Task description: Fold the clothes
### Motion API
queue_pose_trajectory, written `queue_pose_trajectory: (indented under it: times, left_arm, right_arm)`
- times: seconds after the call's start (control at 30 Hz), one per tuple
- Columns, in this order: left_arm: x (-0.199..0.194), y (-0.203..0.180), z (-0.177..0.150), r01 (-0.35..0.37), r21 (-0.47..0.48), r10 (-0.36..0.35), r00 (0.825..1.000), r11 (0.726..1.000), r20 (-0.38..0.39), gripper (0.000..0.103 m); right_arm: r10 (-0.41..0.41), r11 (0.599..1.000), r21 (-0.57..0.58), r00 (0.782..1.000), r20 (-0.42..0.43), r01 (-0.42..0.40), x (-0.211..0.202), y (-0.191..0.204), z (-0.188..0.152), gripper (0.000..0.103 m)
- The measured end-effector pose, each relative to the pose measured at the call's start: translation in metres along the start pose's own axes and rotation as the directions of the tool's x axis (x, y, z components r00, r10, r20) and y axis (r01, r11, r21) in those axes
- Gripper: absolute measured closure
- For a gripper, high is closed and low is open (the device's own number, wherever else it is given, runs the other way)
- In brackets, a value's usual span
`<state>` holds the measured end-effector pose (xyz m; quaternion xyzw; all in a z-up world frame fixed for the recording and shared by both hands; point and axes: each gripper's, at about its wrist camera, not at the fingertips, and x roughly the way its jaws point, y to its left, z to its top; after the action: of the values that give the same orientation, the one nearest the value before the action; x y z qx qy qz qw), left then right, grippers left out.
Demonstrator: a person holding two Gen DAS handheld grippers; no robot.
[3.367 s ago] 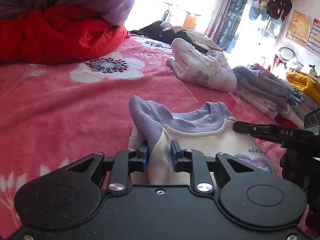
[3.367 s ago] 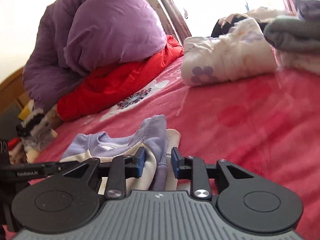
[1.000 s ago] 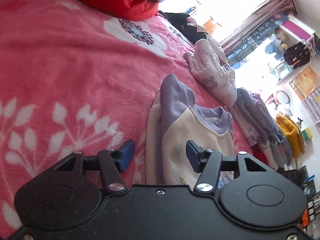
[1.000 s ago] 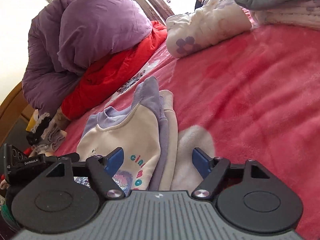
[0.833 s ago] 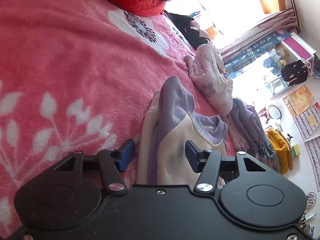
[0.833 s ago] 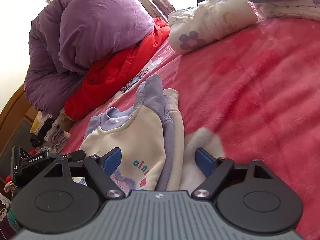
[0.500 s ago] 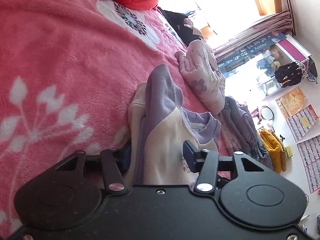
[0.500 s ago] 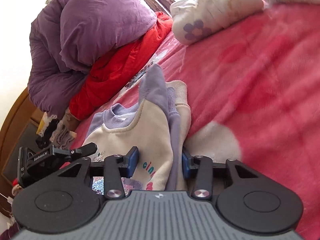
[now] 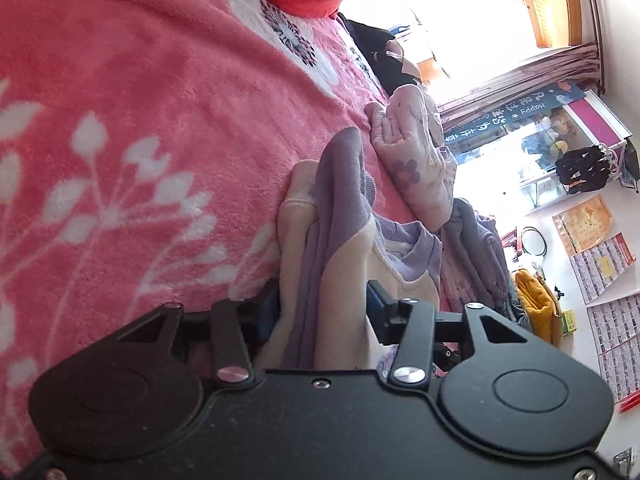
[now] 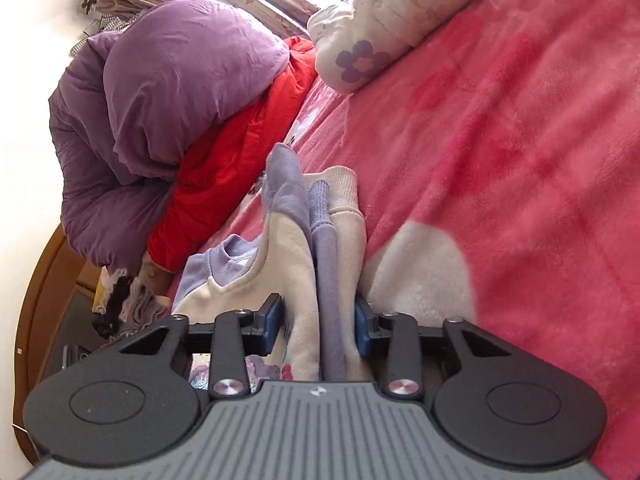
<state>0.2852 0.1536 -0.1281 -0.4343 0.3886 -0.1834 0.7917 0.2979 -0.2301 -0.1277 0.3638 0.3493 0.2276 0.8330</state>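
A cream sweater (image 9: 344, 248) with lilac collar and sleeves lies folded lengthwise on the pink floral blanket (image 9: 140, 120). My left gripper (image 9: 322, 308) straddles one folded side. Its blue pads touch the stacked cream and lilac layers, and the jaws are opening. In the right wrist view the same sweater (image 10: 288, 248) shows its other folded side. There my right gripper (image 10: 318, 324) is shut on the layers, pads pressed against the cloth. The sweater's lower part is hidden under both grippers.
A cream garment with purple flowers (image 9: 412, 160) lies beyond the sweater, with a stack of grey-lilac clothes (image 9: 476, 248) and a yellow garment (image 9: 536, 300) past it. A purple duvet (image 10: 172, 92) and red quilt (image 10: 240, 152) are heaped at the bed's head.
Both grippers stood wide open around the sweater's sides a second ago and have since closed onto the folded layers. Both views have rolled, tilting the bed.
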Motion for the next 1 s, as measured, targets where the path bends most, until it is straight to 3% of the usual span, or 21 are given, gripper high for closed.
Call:
queue_pose_trajectory:
  times: [0.07, 0.1, 0.17, 0.23, 0.47, 0.67, 1.0]
  left_arm:
    - [0.0, 0.004, -0.005, -0.007, -0.001, 0.007, 1.0, 1.0, 0.015, 0.072]
    - [0.0, 0.004, -0.007, -0.011, 0.005, 0.011, 1.0, 1.0, 0.025, 0.074]
    - [-0.002, -0.002, -0.014, -0.001, 0.009, 0.001, 0.999, 1.0, 0.036, 0.086]
    - [-0.009, -0.008, -0.022, 0.009, 0.005, -0.009, 0.999, 1.0, 0.038, 0.087]
    - [-0.035, -0.03, -0.077, 0.026, -0.05, -0.026, 1.0, 0.998, 0.013, 0.088]
    - [-0.046, -0.054, -0.115, 0.064, -0.094, -0.066, 0.998, 0.993, -0.009, 0.088]
    - [-0.014, -0.124, -0.122, 0.161, -0.06, -0.165, 0.984, 0.985, -0.074, 0.088]
  right_arm:
    - [-0.004, 1.0, -0.021, 1.0, 0.009, 0.004, -0.002, 0.0, -0.004, 0.056]
    - [-0.005, 0.999, -0.033, 1.0, 0.01, 0.005, 0.0, -0.001, -0.006, 0.057]
    - [-0.015, 0.998, -0.062, 1.0, 0.014, 0.015, 0.005, -0.002, -0.011, 0.065]
    - [-0.002, 0.999, -0.045, 1.0, 0.01, 0.003, 0.002, 0.0, -0.014, 0.081]
    - [0.013, 0.997, 0.073, 1.0, 0.027, -0.015, -0.06, 0.0, -0.051, 0.083]
    - [0.042, 0.994, 0.096, 0.997, 0.059, -0.048, -0.127, 0.005, -0.072, 0.083]
    - [0.085, 0.984, 0.141, 0.978, 0.188, -0.113, -0.208, -0.003, -0.066, 0.083]
